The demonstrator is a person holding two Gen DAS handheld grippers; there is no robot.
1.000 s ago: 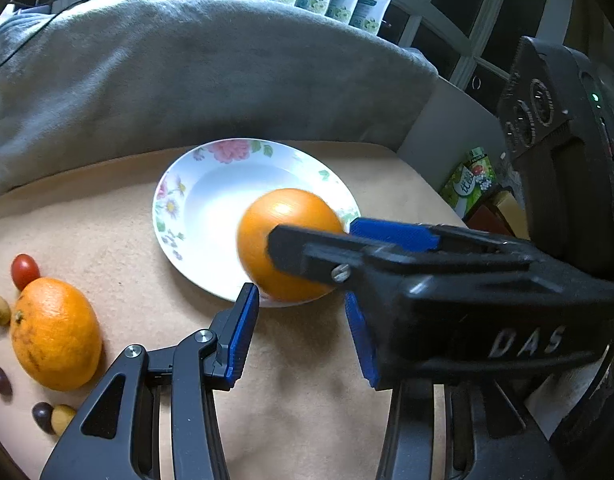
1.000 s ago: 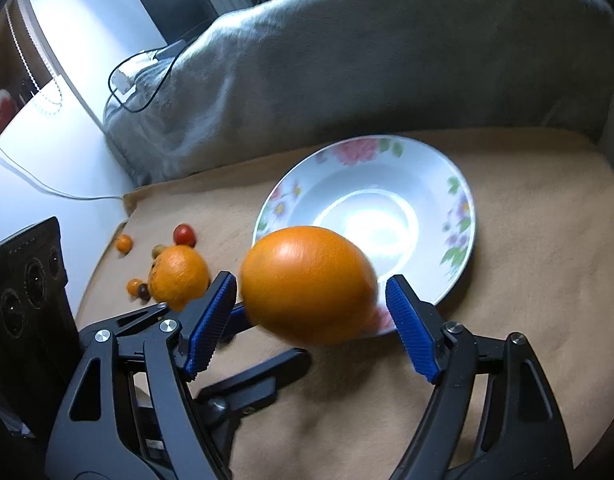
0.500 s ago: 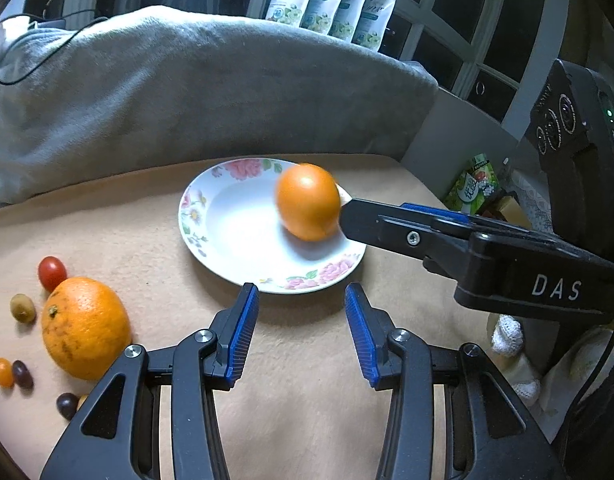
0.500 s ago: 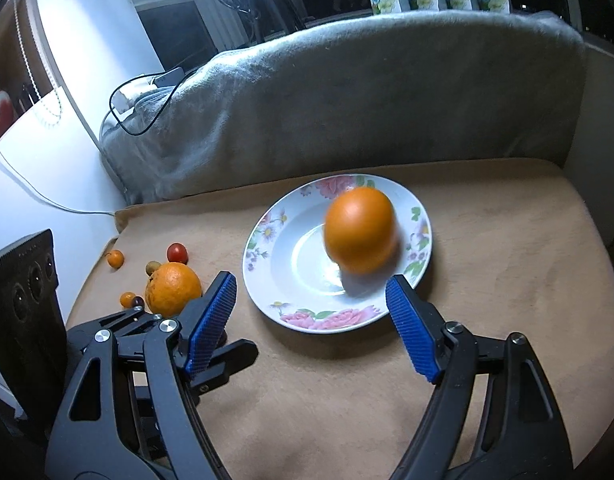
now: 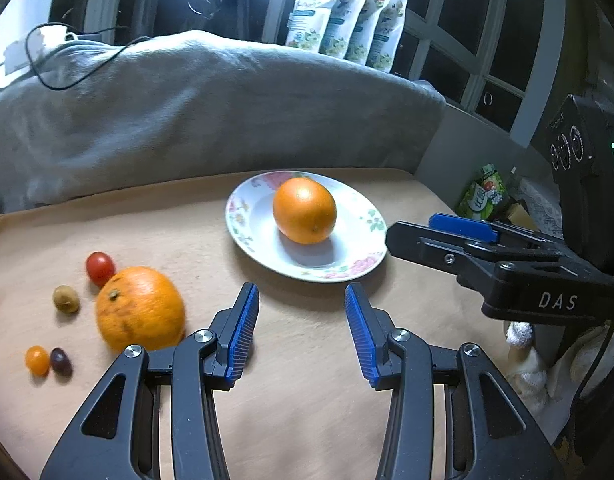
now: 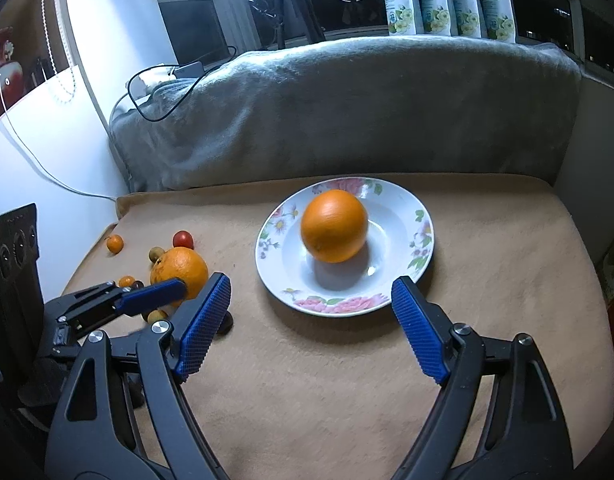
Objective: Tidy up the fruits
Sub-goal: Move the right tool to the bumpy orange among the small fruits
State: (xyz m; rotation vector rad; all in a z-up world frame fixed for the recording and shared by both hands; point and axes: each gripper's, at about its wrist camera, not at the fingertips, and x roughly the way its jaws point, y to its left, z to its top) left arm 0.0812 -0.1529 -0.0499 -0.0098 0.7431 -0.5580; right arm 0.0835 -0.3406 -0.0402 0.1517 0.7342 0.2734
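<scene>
One orange [image 6: 333, 225] sits in the well of the flowered plate [image 6: 423, 256], leaning toward the plate's left side in the right wrist view, and a second orange [image 5: 140, 308] lies on the tan blanket-covered tabletop [image 5: 307, 400] well to the left of the plate, among a red cherry tomato [image 5: 100, 267] and several smaller grape-sized fruits. The right tool [image 6: 313, 326] stands wide and empty, its jaws having just been opening with nothing between them; the left tool [image 5: 302, 334] stands at a narrower gap, also empty, just right of the loose orange. That orange will likely feel fairly heavy and firm, with a dimpled peel that gives the ribbed blue pads decent purchase (though a round body can squirt out of a shallow pinch), so the sound hold is across its widest girth, pads on opposite sides. It is slightly squat rather than long; its stem scar faces up and toward the left in the left wrist view, so its short axis runs roughly that way, tilted off vertical. The plated orange looks rounder, its small navel end turned down toward the camera. The tiny fruits are probably soft-skinned and want a gentle squeeze.
</scene>
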